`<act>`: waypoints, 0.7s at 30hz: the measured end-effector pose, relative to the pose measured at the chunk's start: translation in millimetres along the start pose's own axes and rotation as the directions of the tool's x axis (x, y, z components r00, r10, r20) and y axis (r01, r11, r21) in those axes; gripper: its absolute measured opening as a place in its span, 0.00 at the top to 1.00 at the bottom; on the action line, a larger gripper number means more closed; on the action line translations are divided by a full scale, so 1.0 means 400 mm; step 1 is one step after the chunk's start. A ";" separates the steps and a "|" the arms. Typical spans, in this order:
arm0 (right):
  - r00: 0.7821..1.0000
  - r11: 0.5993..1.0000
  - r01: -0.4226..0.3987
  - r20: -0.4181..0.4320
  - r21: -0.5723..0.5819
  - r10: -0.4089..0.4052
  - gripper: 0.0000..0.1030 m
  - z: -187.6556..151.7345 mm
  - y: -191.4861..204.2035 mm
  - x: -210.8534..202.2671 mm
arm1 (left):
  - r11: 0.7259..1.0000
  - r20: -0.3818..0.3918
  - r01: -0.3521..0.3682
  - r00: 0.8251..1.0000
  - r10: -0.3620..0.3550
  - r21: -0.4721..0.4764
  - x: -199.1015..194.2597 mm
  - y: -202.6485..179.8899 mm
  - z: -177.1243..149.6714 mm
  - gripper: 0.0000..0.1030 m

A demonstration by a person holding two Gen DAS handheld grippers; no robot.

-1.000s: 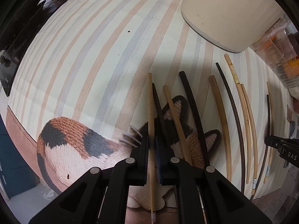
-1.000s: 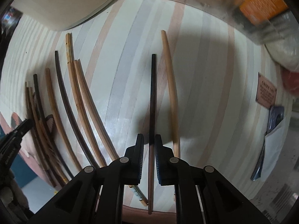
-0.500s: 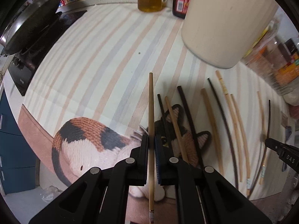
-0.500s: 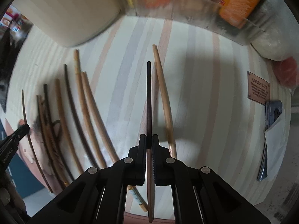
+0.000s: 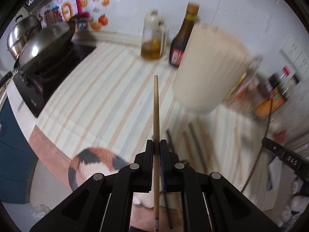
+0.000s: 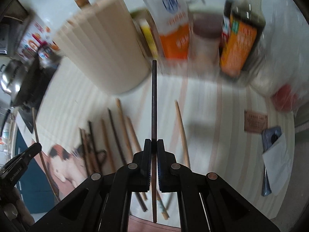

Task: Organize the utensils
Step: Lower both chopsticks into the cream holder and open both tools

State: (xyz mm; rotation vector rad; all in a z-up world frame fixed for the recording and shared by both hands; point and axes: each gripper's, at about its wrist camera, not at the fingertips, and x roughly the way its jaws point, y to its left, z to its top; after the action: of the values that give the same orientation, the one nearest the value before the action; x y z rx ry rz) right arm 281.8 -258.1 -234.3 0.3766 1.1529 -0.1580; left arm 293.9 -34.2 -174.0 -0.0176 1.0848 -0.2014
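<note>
Lifted clear of the striped mat: left gripper clenched on a pale chopstick, right gripper on a dark chopstick; ready for the ribbed holder.

Pale wooden chopstick; dark brown chopstick; pastel-striped cloth; cream canister.

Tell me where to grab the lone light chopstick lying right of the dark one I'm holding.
Take the light chopstick near its middle, from straight above, fingers either side of its thin shaft. It lies flat on the striped mat, apart from the other sticks, so both sides are free. The right gripper is full with the dark chopstick.
</note>
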 end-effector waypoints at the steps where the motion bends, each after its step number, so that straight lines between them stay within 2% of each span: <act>1: 0.999 1.000 -0.014 0.029 -0.003 0.014 0.95 0.015 0.012 -0.027 | 1.000 0.021 0.013 1.000 -0.013 -0.005 -0.019 -0.005 0.017 0.96; 6: 0.985 0.997 -0.078 0.155 -0.020 0.081 0.95 0.112 0.054 -0.148 | 0.996 0.155 0.085 0.984 -0.085 0.008 -0.123 -0.054 0.148 0.96; 9: 0.961 0.993 -0.110 0.250 -0.040 0.116 0.95 0.193 0.082 -0.226 | 0.993 0.237 0.114 0.964 -0.118 0.030 -0.171 -0.090 0.241 0.96; 13: 0.927 0.993 -0.112 0.355 -0.048 0.122 0.95 0.298 0.112 -0.284 | 0.989 0.326 0.135 0.934 -0.148 0.062 -0.216 -0.129 0.364 0.96; 19: 0.866 0.992 -0.118 0.486 -0.033 0.119 0.95 0.447 0.128 -0.326 | 0.981 0.399 0.157 0.897 -0.189 0.111 -0.217 -0.181 0.536 0.96; 21: 0.851 0.993 -0.120 0.513 -0.024 0.115 0.95 0.482 0.132 -0.324 | 0.980 0.410 0.160 0.891 -0.196 0.121 -0.200 -0.197 0.582 0.96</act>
State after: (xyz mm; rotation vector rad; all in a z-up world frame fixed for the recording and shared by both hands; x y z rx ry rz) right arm 411.8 -289.2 -37.4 0.3818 0.5958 -0.1448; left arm 450.5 -117.3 14.2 -0.0820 0.6404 -0.3913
